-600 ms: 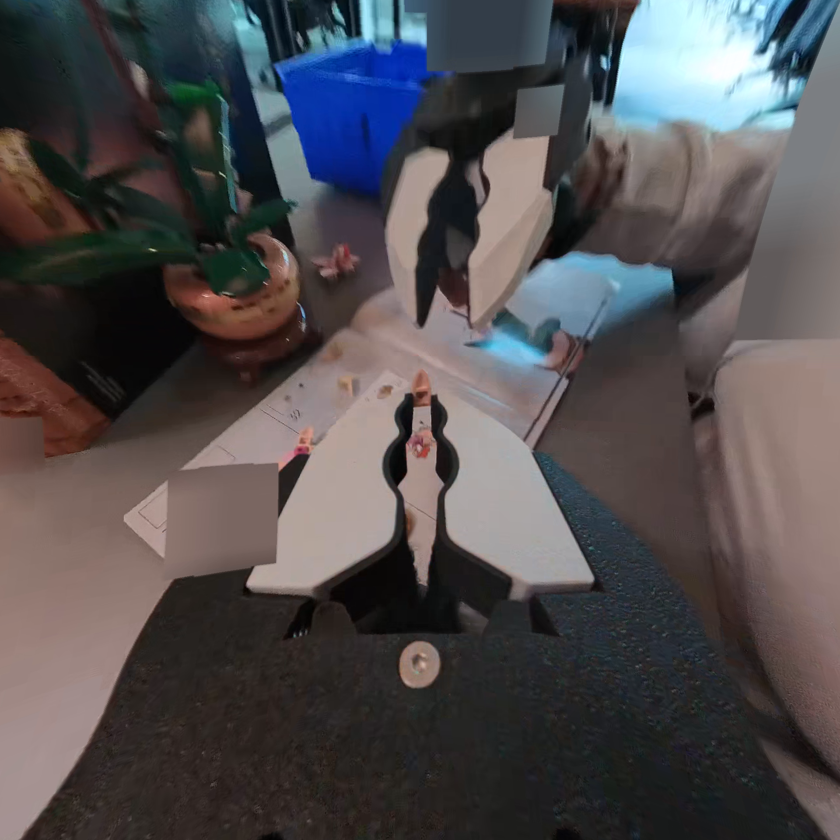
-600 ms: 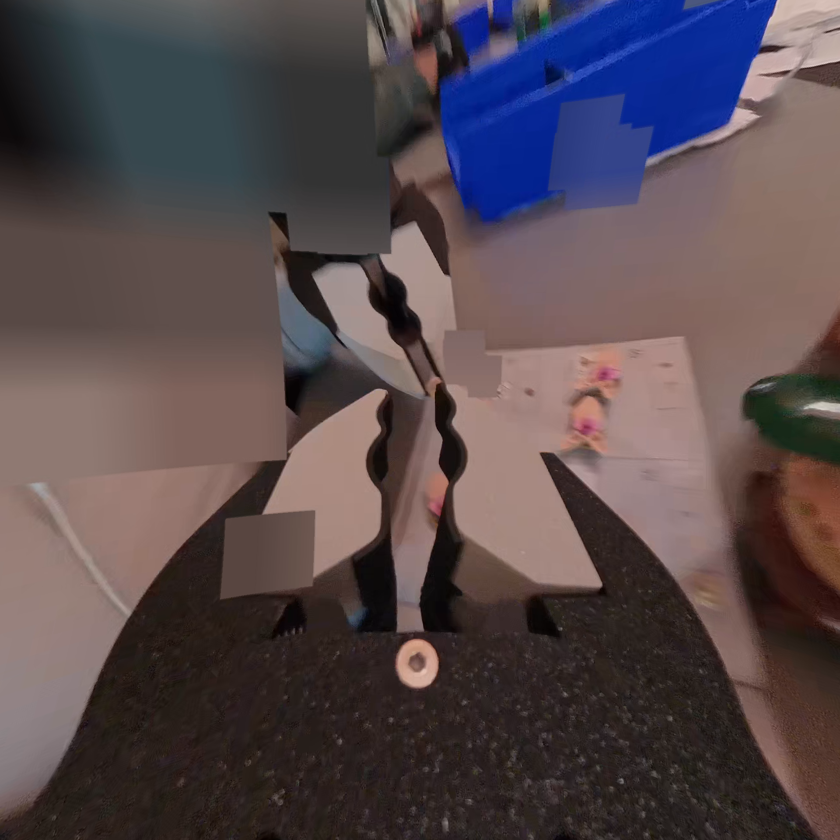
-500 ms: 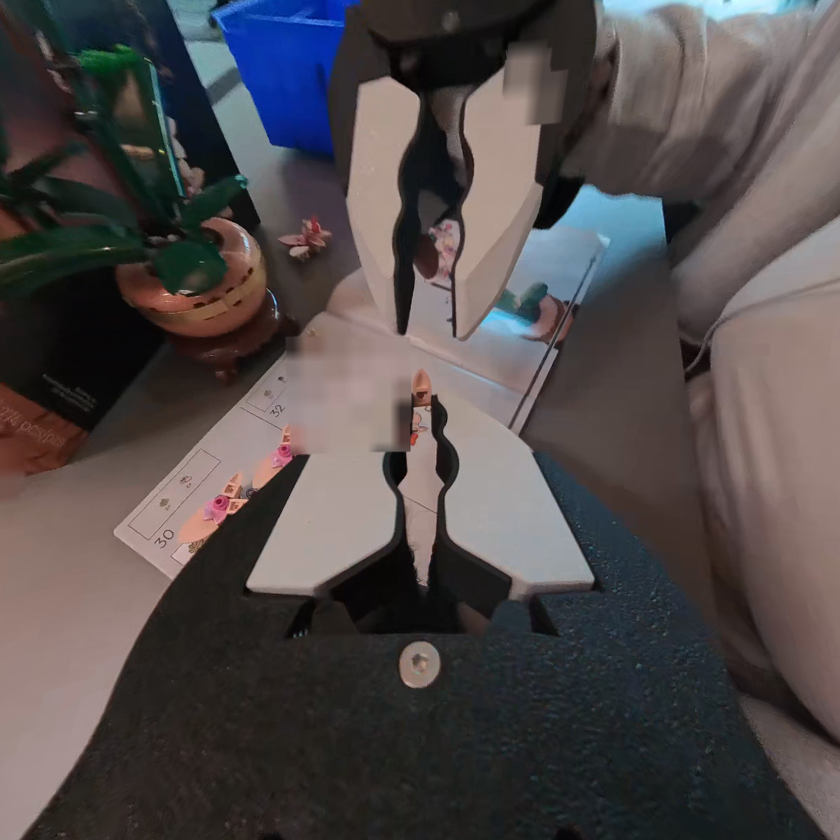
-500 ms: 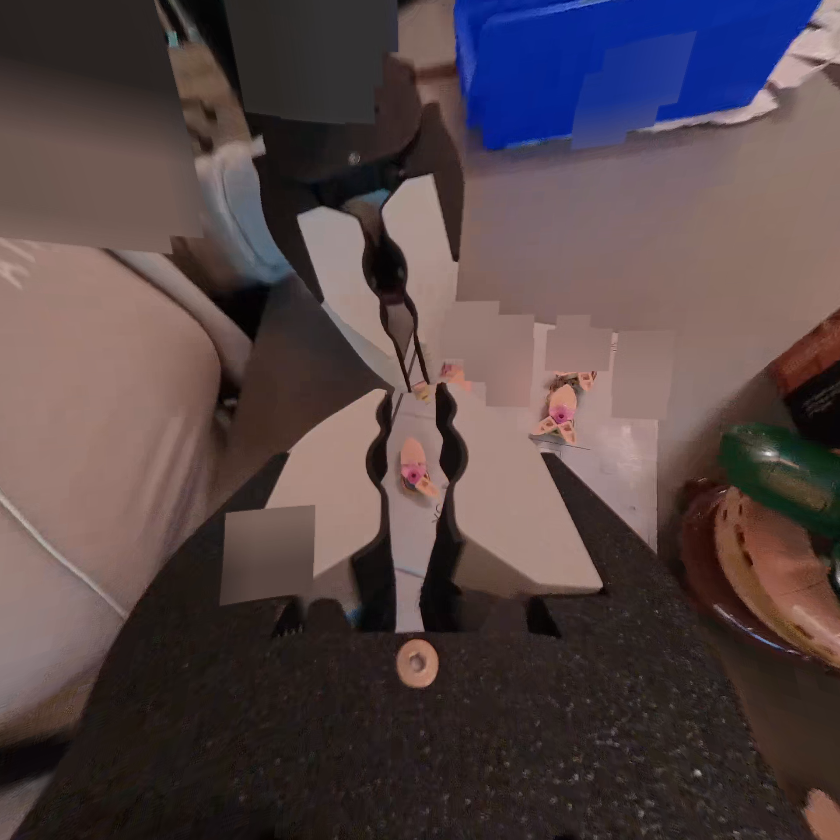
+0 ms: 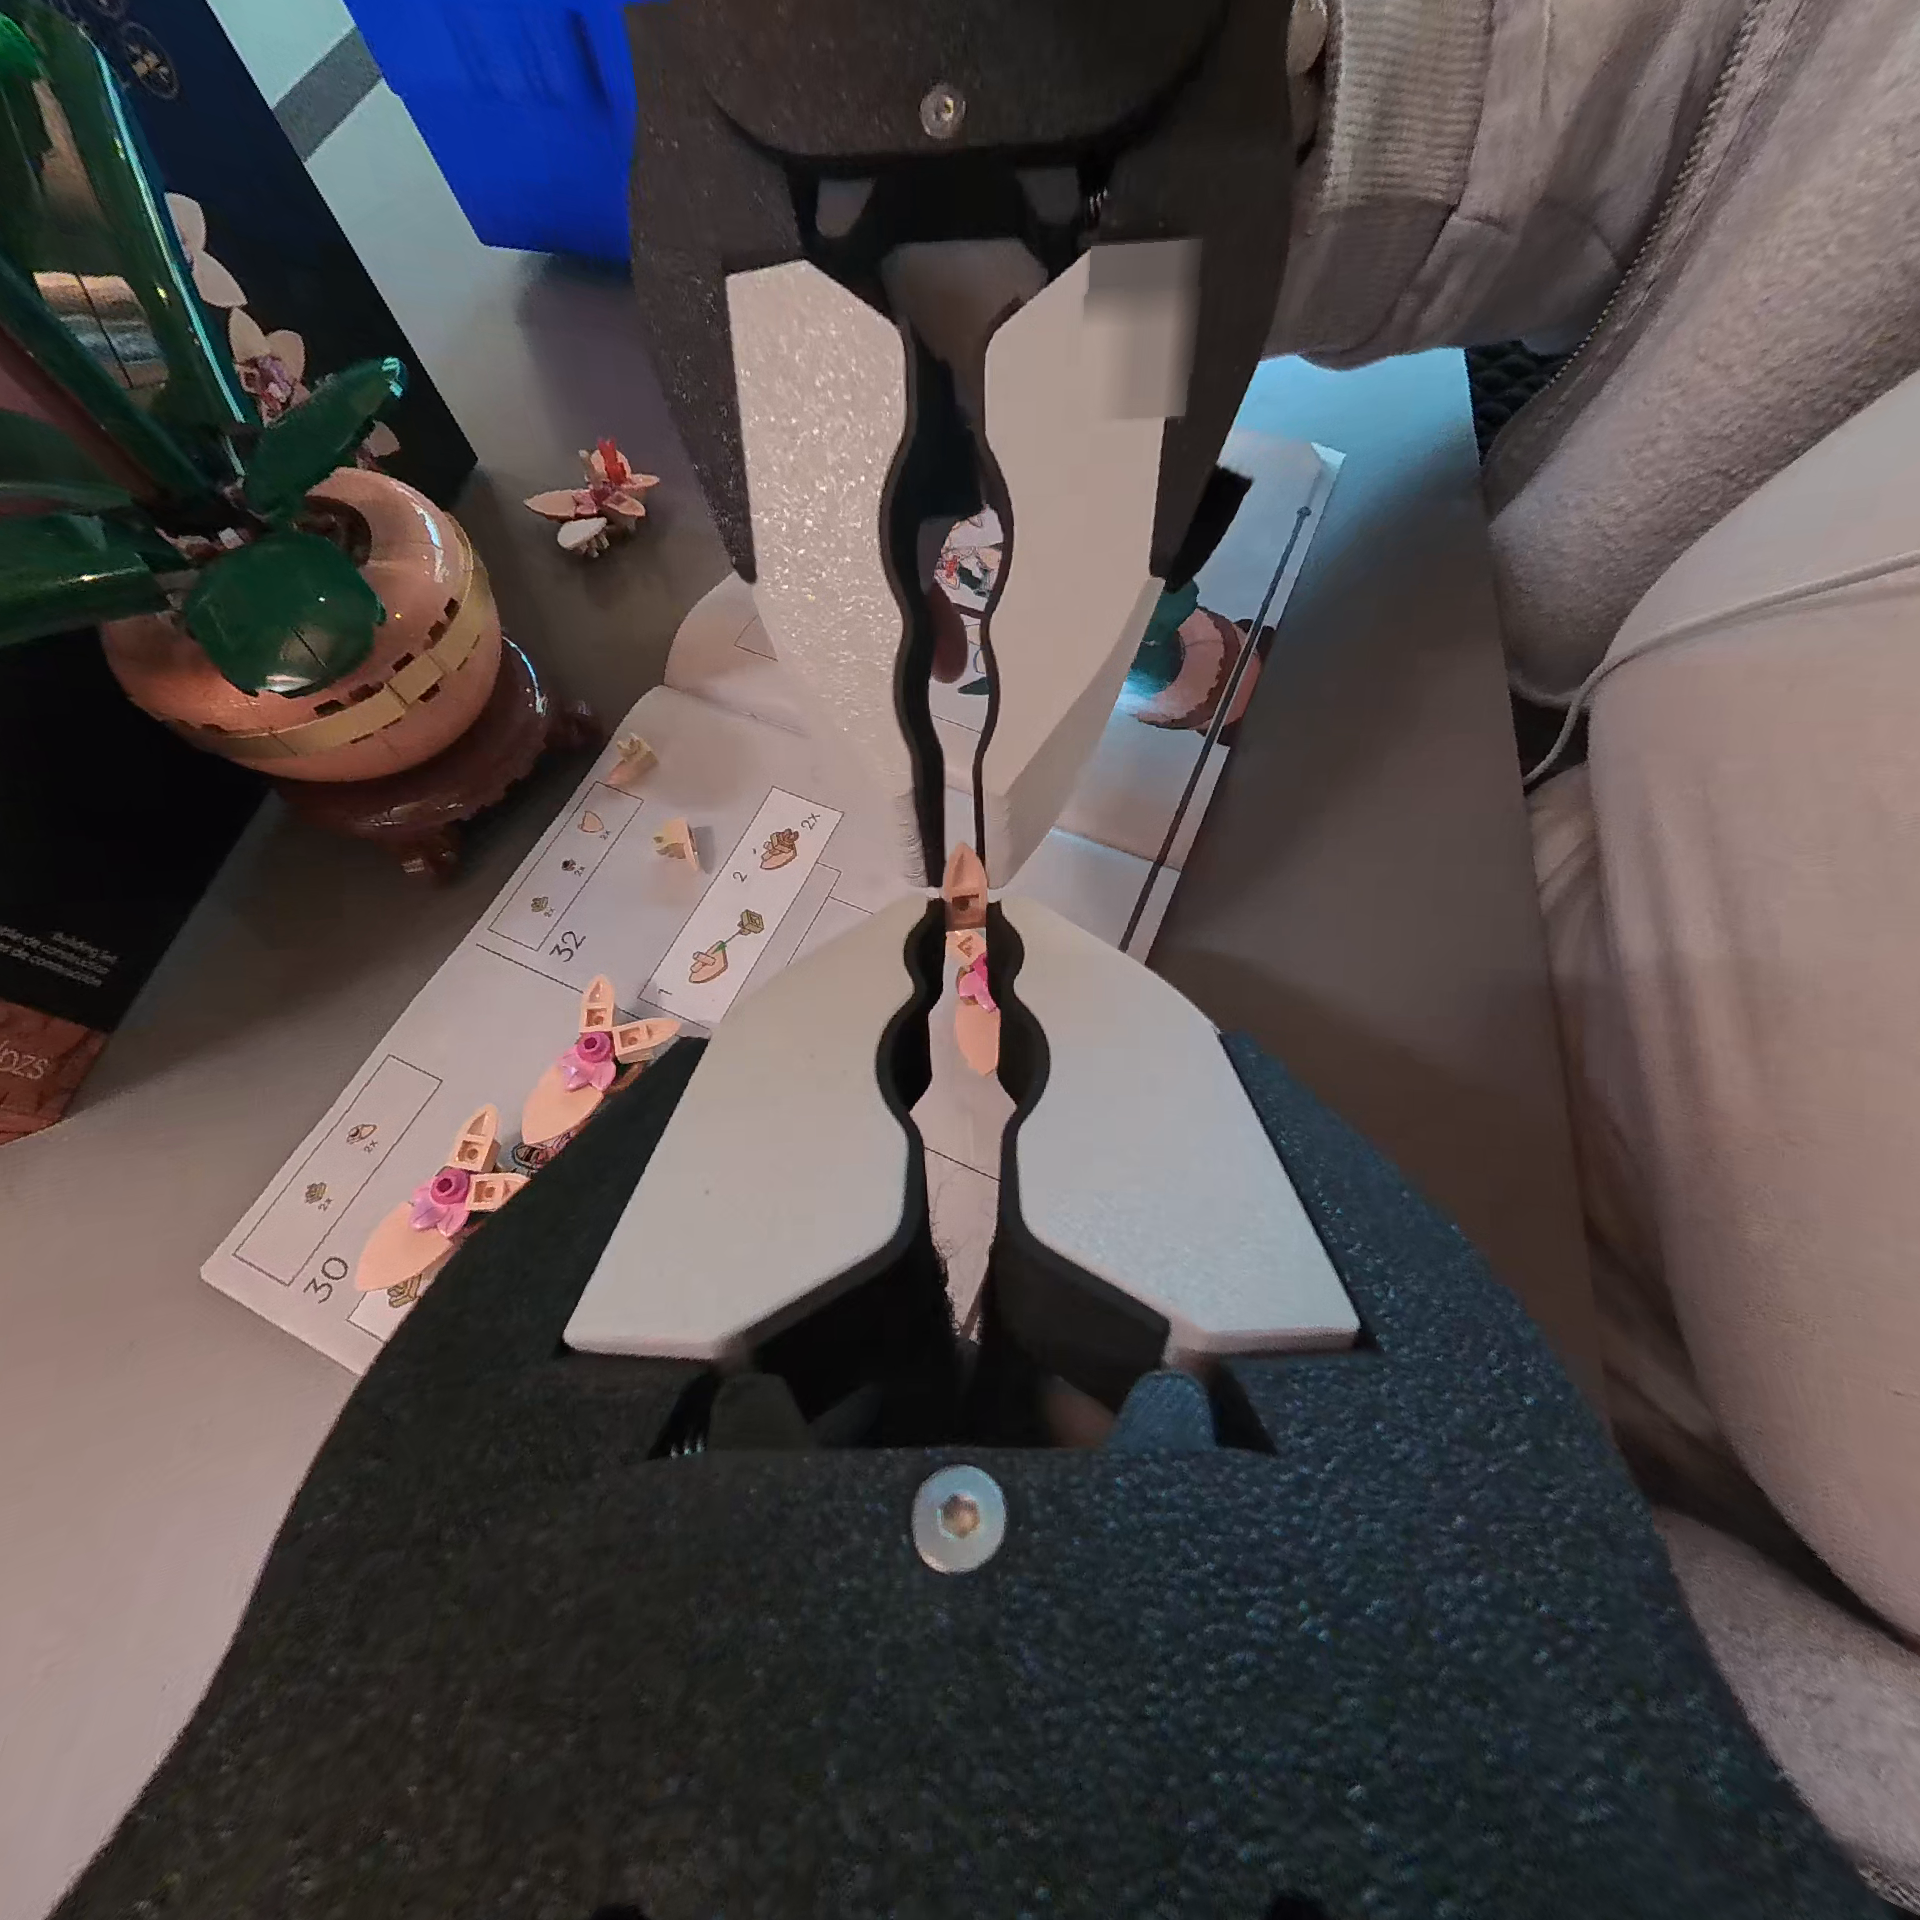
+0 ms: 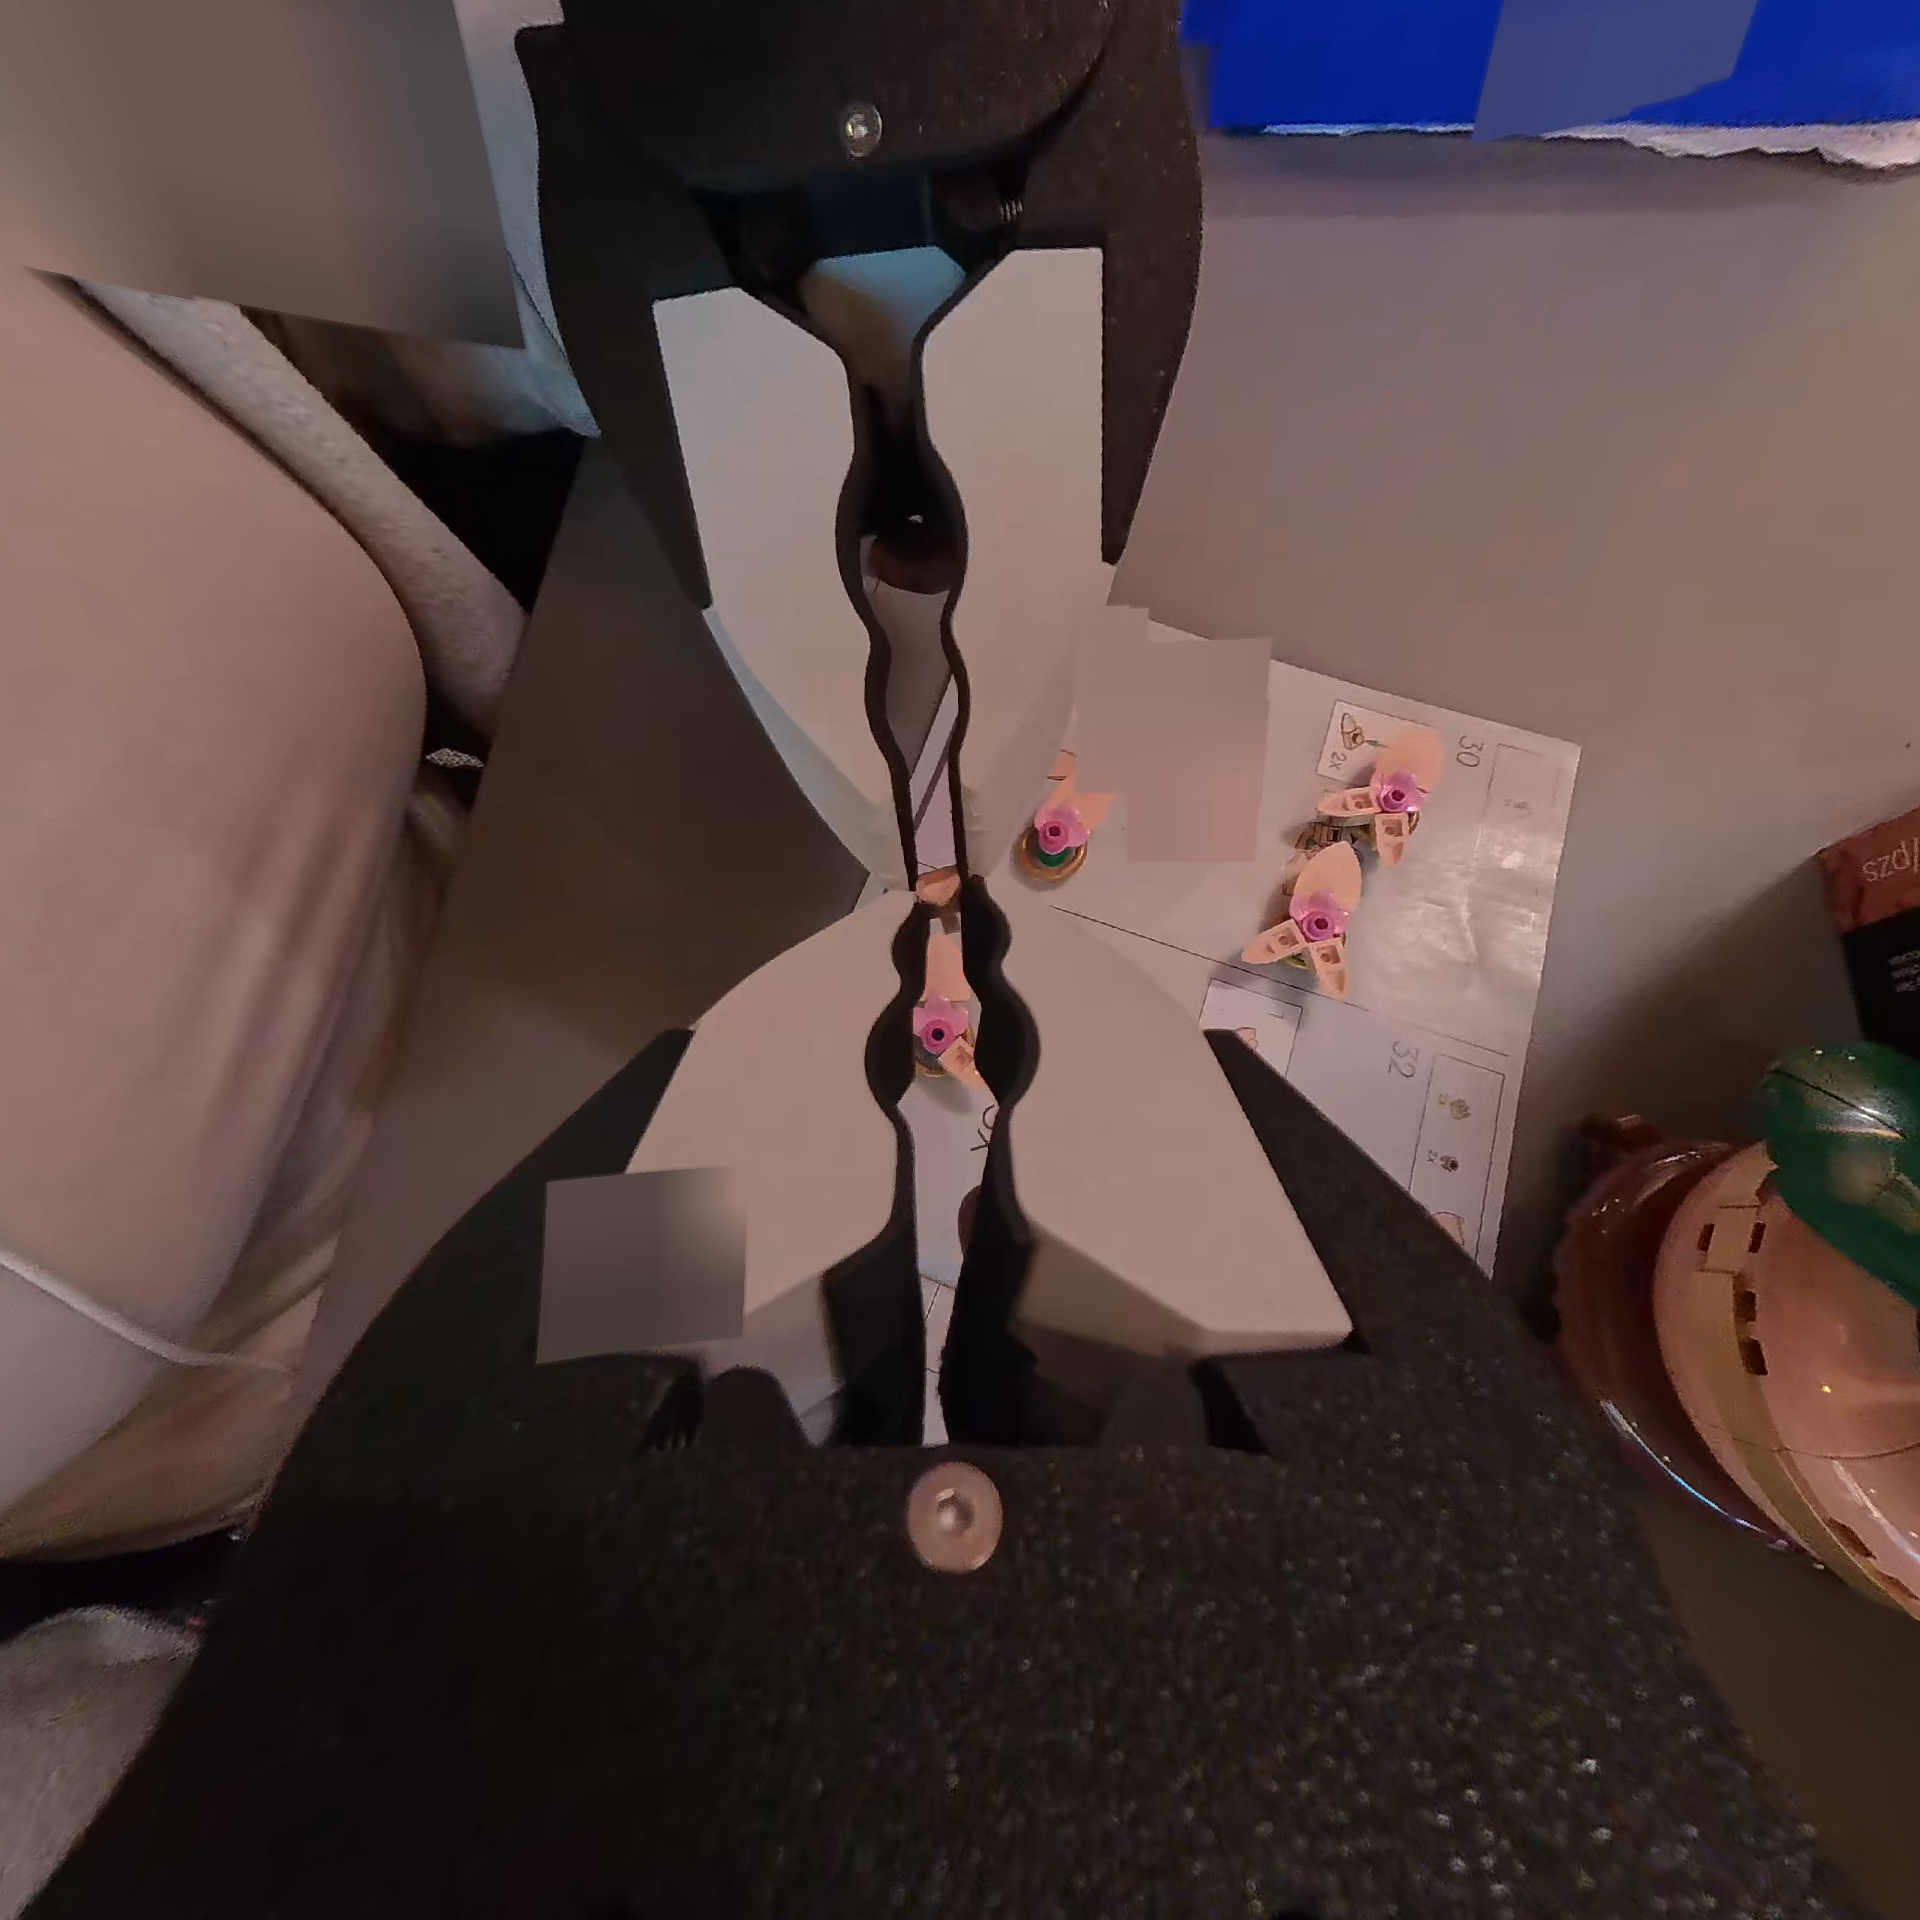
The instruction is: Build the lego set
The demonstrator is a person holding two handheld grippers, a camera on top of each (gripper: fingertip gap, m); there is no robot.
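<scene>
My left gripper [image 5: 961, 909] is shut on a small tan petal piece [image 5: 963, 883] at its fingertips, held above the open instruction booklet [image 5: 499, 1039]. My right gripper [image 5: 954, 842] comes in from the opposite side, tip to tip, its narrow jaws closed around the petal's far end. The right wrist view shows the same meeting: right gripper [image 6: 940, 894], left gripper [image 6: 935, 868], petal [image 6: 938, 886]. Below them a tan flower with a pink centre [image 5: 977, 1003] lies on the booklet and also shows between the right fingers [image 6: 938, 1029].
Two more pink-centred flower assemblies [image 5: 592, 1070] [image 5: 436, 1216] and small loose tan pieces [image 5: 681, 840] lie on the booklet. A built orchid pot [image 5: 332, 665] with green leaves stands at the left, a dark box [image 5: 83, 831] behind it, a blue bin [image 5: 520, 125] farther back. A person's lap [image 5: 1714, 935] lies right. Both grippers' tips are roughly 12 cm from the built orchid pot [image 5: 332, 665]. It is also in sight in the right wrist view [image 6: 1797, 1110].
The right gripper has come down and in toward the left one until the tips meet. Its jaws have narrowed from open onto the petal. The left gripper has kept hold of the petal.
</scene>
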